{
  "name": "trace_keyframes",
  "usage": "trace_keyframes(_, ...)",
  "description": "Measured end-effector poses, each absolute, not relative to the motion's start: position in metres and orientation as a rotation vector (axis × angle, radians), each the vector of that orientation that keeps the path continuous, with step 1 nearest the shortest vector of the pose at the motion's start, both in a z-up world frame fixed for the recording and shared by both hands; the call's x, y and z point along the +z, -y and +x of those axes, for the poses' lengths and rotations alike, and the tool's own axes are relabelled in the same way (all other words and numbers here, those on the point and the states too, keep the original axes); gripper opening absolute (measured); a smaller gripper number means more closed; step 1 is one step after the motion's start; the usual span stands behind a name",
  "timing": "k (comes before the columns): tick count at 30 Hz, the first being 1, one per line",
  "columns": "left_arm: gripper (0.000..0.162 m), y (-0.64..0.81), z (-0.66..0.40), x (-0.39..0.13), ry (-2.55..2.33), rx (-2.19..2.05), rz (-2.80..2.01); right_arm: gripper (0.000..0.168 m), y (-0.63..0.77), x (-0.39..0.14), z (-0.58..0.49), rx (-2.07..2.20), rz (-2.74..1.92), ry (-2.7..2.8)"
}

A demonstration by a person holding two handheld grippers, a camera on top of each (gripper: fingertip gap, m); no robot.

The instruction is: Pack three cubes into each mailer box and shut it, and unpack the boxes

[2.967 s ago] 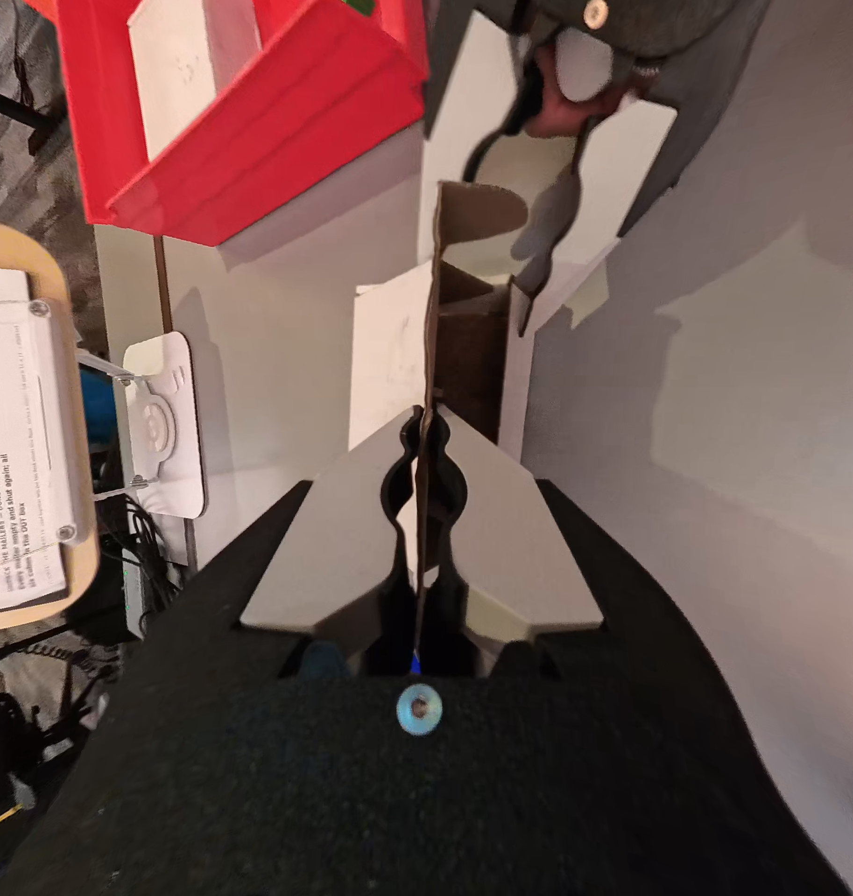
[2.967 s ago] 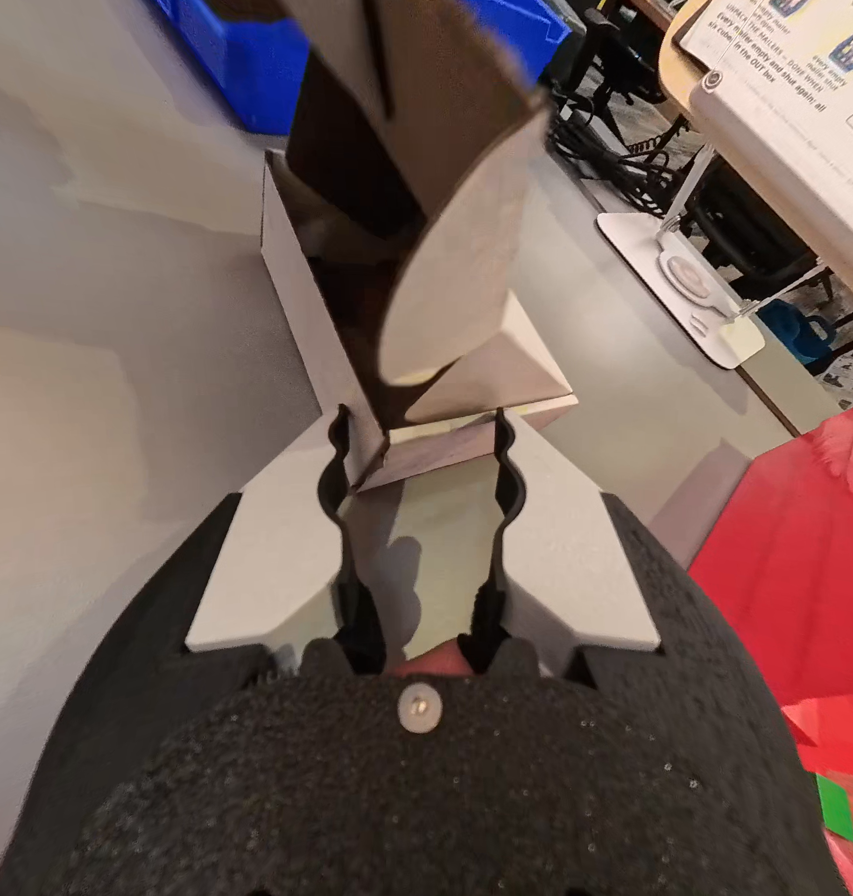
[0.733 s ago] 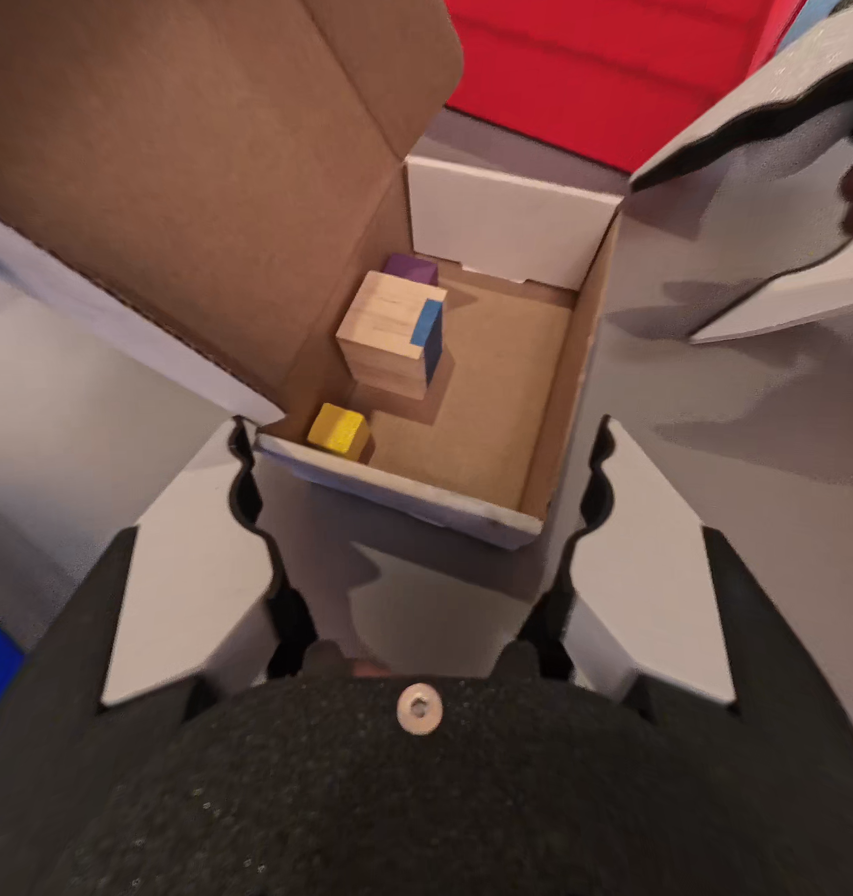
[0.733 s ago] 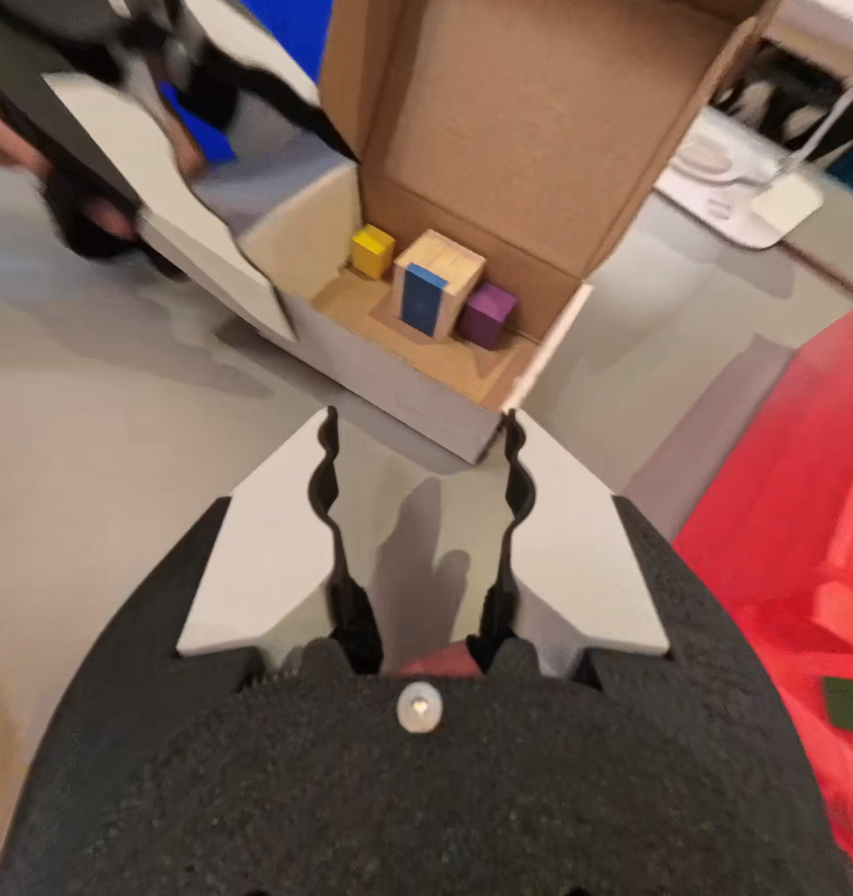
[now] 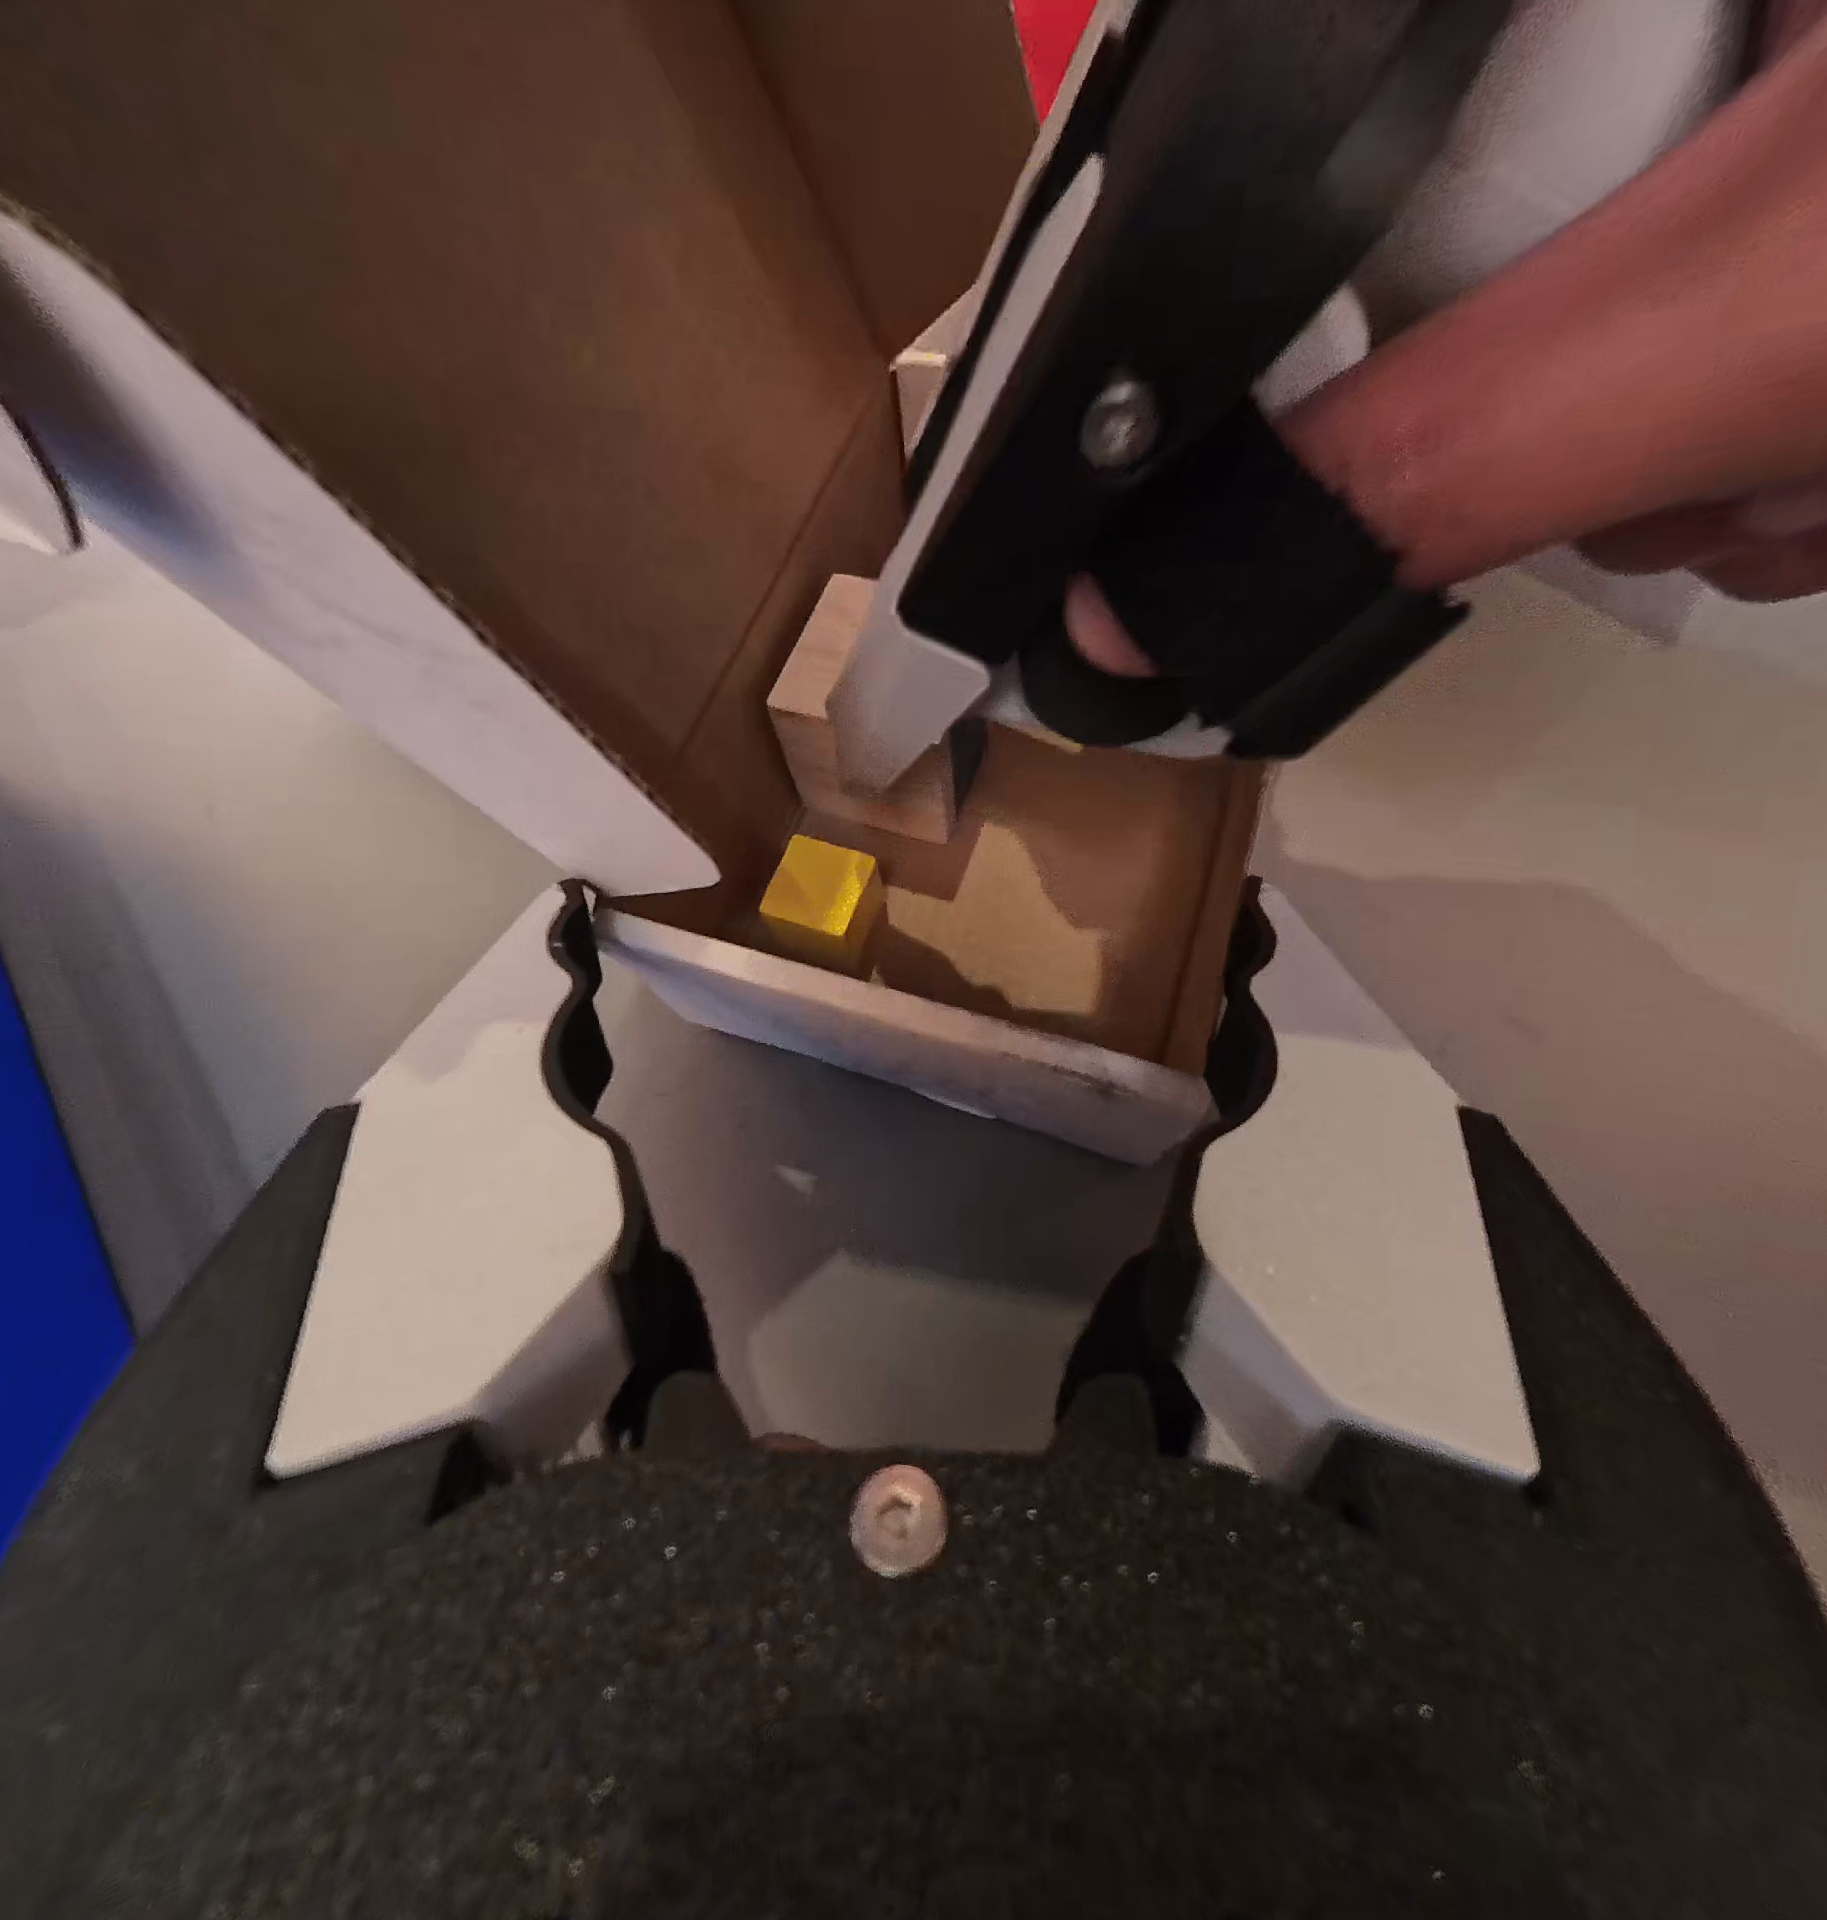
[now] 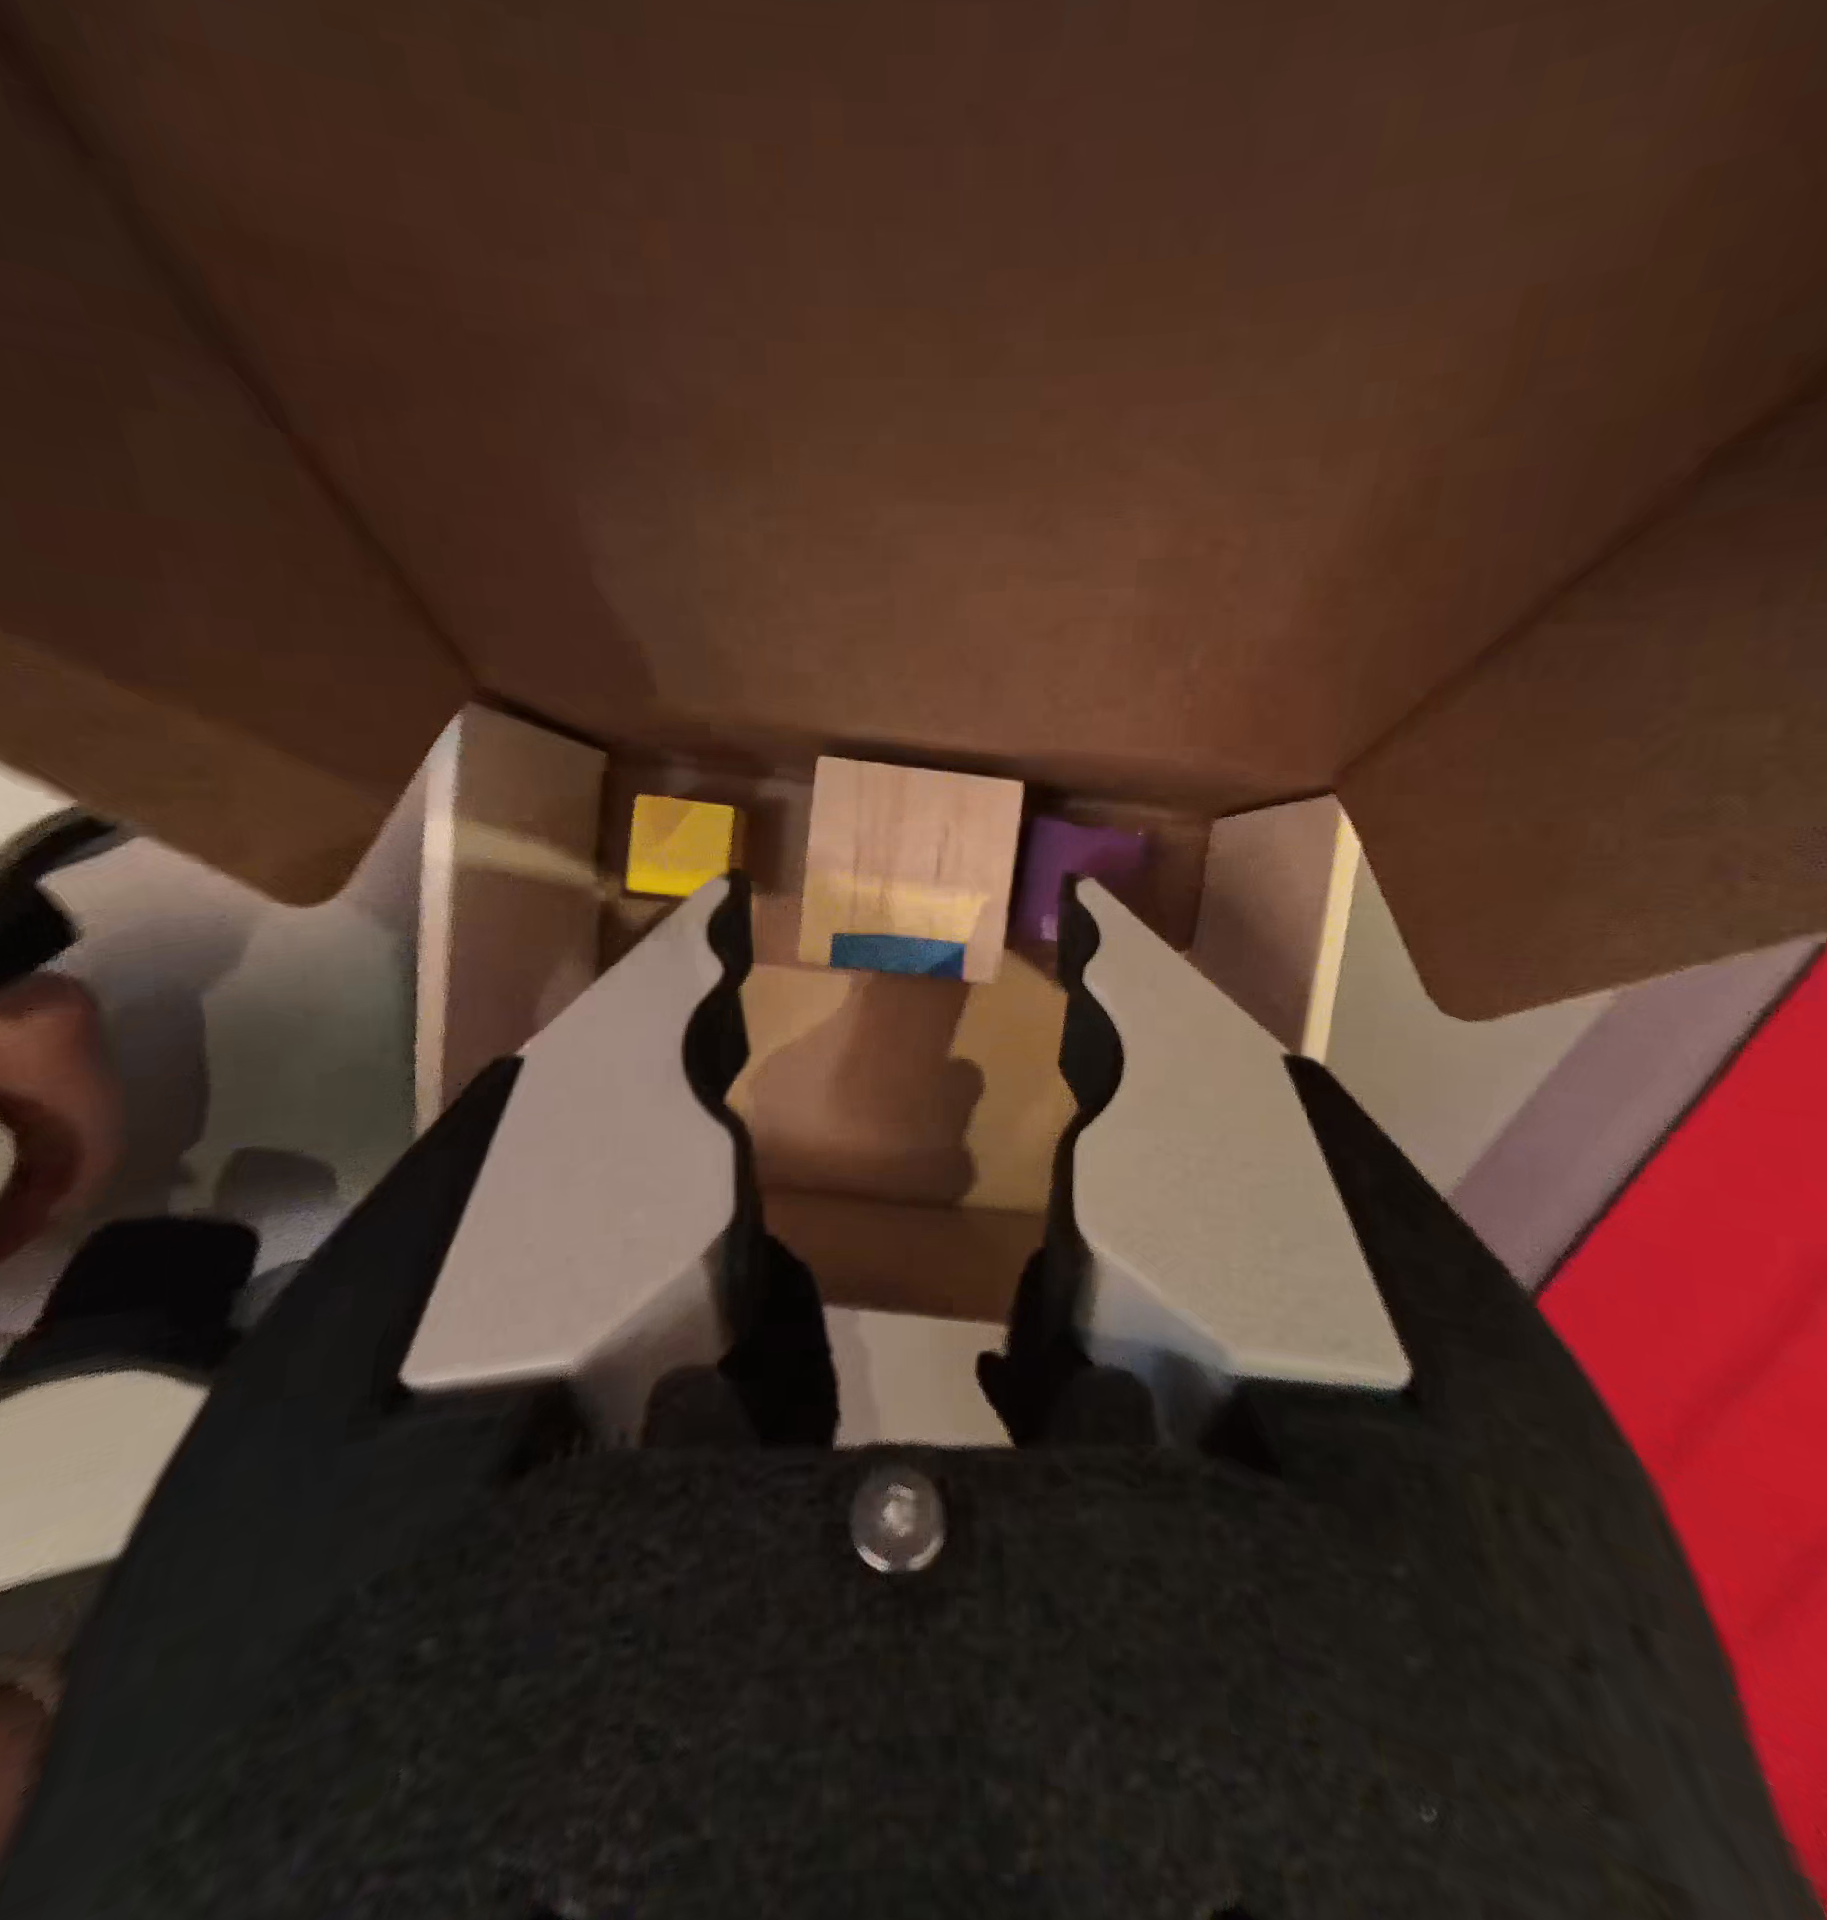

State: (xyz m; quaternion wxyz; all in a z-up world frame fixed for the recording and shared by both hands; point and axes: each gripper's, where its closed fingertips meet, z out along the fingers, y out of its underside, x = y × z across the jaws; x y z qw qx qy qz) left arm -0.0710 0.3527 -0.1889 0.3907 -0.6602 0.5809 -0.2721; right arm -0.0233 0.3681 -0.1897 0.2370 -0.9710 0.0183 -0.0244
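A: What lies before your two grippers?

B: One mailer box [image 5: 888, 1049], white outside and brown inside, stands open on the table [image 5: 1563, 987] with its lid [image 6: 888, 364] raised. It holds three cubes, all against the hinge wall under the lid: one small yellow cube [image 6: 678, 844], one larger wooden cube [image 6: 914, 862] with a blue patch on its near face, and one small purple cube [image 6: 1080, 868]. The wooden cube sits between the other two.

A: Is there any brand, label or writing?

B: None can be read on the box, the cubes or the grippers.

A: How do your grippers stand?

B: Your left gripper [image 5: 904, 961] is spread wide, its fingertips at the two near corners of the box; whether they press the walls cannot be told. Your right gripper [image 6: 901, 894] reaches down into the box with its jaws parted and empty, one tip just before the yellow cube and one just before the purple cube, the wooden cube beyond the gap. In the left wrist view one right fingertip [image 5: 893, 717] overlaps the wooden cube; contact cannot be judged.

A: What else is there?

B: One red bin [image 6: 1740, 1247] at your right and one blue surface [image 5: 15, 1143] at your left.
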Motion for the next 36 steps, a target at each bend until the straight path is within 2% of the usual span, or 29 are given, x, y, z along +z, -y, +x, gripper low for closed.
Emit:
trace_keyframes(1,0.117,-0.353,-0.071,-0.189,-1.473,-0.687,-1.684,0.059,-0.367,-0.194,-0.02,-0.099,-2.688,-0.045)
trace_keyframes(5,0.117,-0.353,-0.071,-0.189,-1.466,-0.69,-1.703,0.041,-0.377,-0.197,-0.024,-0.068,-2.652,-0.008)
trace_keyframes(11,0.117,-0.353,-0.071,-0.189,-1.493,-0.687,-1.687,0.041,-0.371,-0.173,-0.016,-0.017,-2.604,-0.013)
trace_keyframes(17,0.117,-0.353,-0.072,-0.189,-1.507,-0.689,-1.687,0.041,-0.344,-0.071,0.004,-0.013,-2.406,-0.051)
trace_keyframes(20,0.117,-0.36,-0.076,-0.189,-1.506,-0.667,-1.696,0.041,-0.308,-0.011,0.046,-0.111,-2.274,-0.16)
trace_keyframes(22,0.117,-0.364,-0.079,-0.19,-1.502,-0.664,-1.706,0.041,-0.275,0.005,0.091,-0.221,-2.242,-0.282)
trace_keyframes(25,0.117,-0.367,-0.082,-0.19,-1.496,-0.679,-1.718,0.041,-0.239,-0.021,0.153,-0.256,-2.253,-0.492)
trace_keyframes(30,0.117,-0.366,-0.082,-0.19,-1.514,-0.649,-1.697,0.041,-0.236,-0.135,0.193,-0.169,-2.436,-0.62)
trace_keyframes(36,0.117,-0.366,-0.082,-0.19,-1.512,-0.672,-1.702,0.041,-0.259,-0.185,0.19,-0.185,-2.553,-0.554)
